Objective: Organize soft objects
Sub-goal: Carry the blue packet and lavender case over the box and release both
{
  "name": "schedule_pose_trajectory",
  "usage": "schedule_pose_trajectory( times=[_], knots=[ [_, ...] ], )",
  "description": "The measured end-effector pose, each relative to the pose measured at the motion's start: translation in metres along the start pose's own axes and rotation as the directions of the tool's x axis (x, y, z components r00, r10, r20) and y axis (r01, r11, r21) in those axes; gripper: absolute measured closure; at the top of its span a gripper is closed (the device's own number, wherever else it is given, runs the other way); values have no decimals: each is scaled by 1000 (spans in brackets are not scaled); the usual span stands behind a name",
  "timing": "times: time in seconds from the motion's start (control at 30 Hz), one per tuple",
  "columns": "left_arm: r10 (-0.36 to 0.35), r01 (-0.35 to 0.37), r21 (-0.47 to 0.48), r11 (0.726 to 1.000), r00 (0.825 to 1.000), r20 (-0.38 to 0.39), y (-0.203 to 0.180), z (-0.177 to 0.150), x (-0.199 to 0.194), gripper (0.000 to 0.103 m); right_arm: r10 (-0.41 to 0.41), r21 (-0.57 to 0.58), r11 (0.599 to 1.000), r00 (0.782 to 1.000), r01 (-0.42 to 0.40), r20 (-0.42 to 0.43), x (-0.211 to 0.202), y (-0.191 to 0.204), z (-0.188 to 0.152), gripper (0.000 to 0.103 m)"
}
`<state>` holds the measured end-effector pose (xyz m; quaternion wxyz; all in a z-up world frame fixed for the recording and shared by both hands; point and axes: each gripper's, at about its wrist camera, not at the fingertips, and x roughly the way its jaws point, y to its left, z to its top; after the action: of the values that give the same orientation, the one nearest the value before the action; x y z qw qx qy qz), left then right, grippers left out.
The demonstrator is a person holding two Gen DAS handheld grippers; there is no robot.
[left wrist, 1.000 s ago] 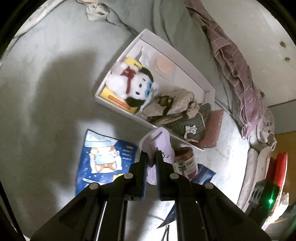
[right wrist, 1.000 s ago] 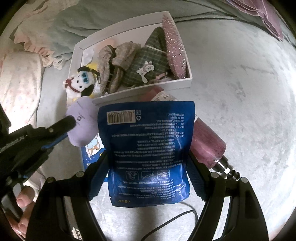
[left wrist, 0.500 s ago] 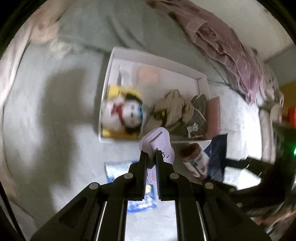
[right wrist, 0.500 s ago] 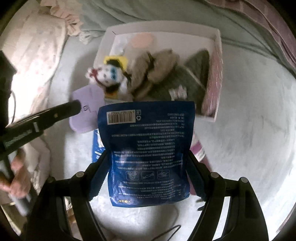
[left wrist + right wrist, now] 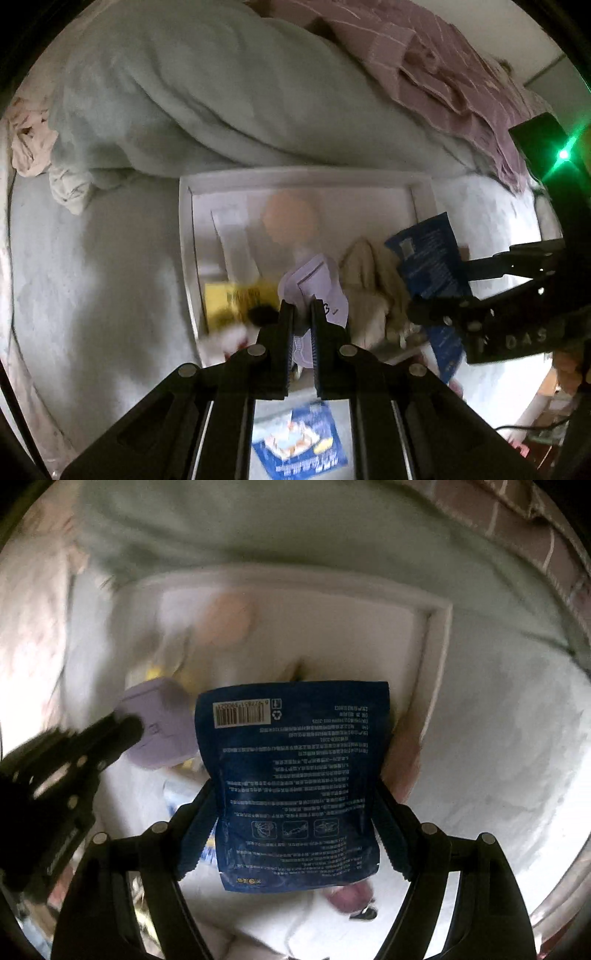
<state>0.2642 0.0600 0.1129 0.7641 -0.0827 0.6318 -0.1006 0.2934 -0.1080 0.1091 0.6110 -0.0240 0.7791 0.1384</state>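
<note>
Gripping a lilac pouch (image 5: 314,291) between nearly closed fingers, the left tool (image 5: 302,314) holds it above the white box (image 5: 184,236), over the near left part where a yellow pack (image 5: 225,301) lies. Below the tool, nearest the camera, a second blue packet (image 5: 299,446) with a cartoon print lies flat on the bed (image 5: 92,266), outside the box.

The right tool (image 5: 295,805) is spread to the width of a blue packet (image 5: 295,775) and clamps it by both side edges; the packet stands upright with its barcode and printed back toward the camera. From the left wrist view, this packet (image 5: 428,258) hangs above the right part of the box, just beside a beige bundle (image 5: 369,291) of cloth inside. From the right wrist view, the left tool (image 5: 125,734) and its pouch (image 5: 159,723) sit just left of the packet, close to it without clear contact.

Farther in, the back of the box holds a blurred peach round thing (image 5: 290,218) on the pale floor; what it is cannot be told. Beyond the far wall a grey-green blanket (image 5: 207,96) is heaped, with a mauve striped cloth (image 5: 436,55) draped past it at the right.
</note>
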Motion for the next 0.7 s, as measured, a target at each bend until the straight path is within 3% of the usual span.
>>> schedule_pose_trajectory(
  times=[0.07,0.17,0.23,0.3,0.4,0.57,0.7],
  knots=[
    [-24,24,-5,1000,1000,10,2,6,6,95,9,28,1000,999,-10,32,4,0,16,19],
    [-7,6,15,1000,998,60,-2,8,8,85,73,62,995,996,-76,49,10,2,27,13],
    [-26,25,9,1000,998,57,-2,8,9,60,94,58,994,994,-97,52,15,8,30,13],
    [-44,45,-11,999,996,72,2,6,7,54,51,60,997,997,-54,61,17,10,31,12],
    [-54,55,-13,998,994,96,6,1,4,54,21,84,996,994,-31,110,13,8,32,9],
    [-90,93,-30,995,991,102,9,-9,3,53,74,122,988,986,-92,147,15,-6,30,7],
    [-162,161,20,987,981,103,-6,-13,3,53,103,139,982,977,-130,188,22,-15,23,4]
  ],
)
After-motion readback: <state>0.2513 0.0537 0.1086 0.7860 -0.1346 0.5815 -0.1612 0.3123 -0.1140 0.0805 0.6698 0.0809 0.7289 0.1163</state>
